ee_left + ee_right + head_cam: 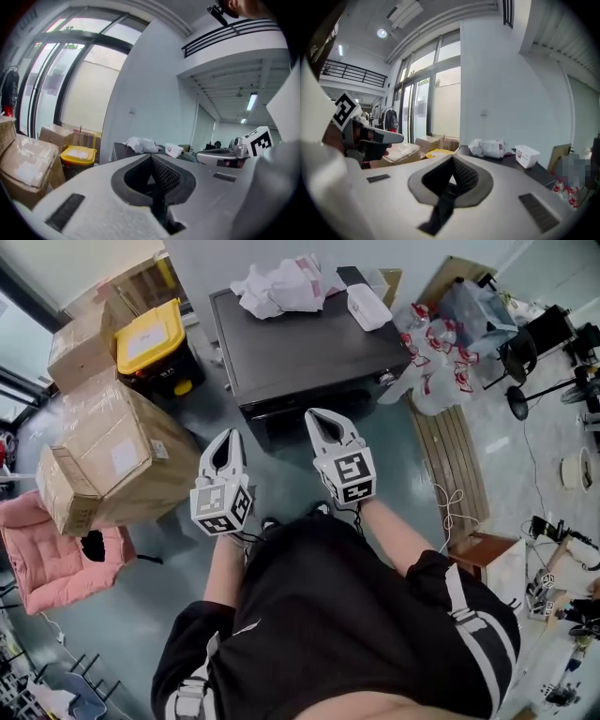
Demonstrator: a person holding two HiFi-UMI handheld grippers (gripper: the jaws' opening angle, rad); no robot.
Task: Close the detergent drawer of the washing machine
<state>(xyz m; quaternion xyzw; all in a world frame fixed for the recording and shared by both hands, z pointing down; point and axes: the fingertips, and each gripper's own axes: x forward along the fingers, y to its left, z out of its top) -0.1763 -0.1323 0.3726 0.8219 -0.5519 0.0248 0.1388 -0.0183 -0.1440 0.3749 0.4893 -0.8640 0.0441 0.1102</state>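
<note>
At the far left stood cardboard boxes (112, 456) and a yellow-lidded bin (150, 334), neither part of the job. The left gripper (228, 435) hung with its fingers together on nothing, just short of the near left corner of the dark machine (300, 352), which I took for the washer. The right gripper (317, 414), fingers likewise closed and empty, sat beside it and closer in, its tips almost over the machine's near edge. That edge ran across in front of both hands. The detergent drawer showed in no view. It probably sat on the front face below that edge, so it lay ahead of and beneath the fingers, and closing it would mean a push away from the person, with the right hand nearer. Cloths (281, 285) lay at the top's far edge and a white box (368, 306) at its far right corner. The box's print and the red print on the bags (436, 362) further right could not be read.
</note>
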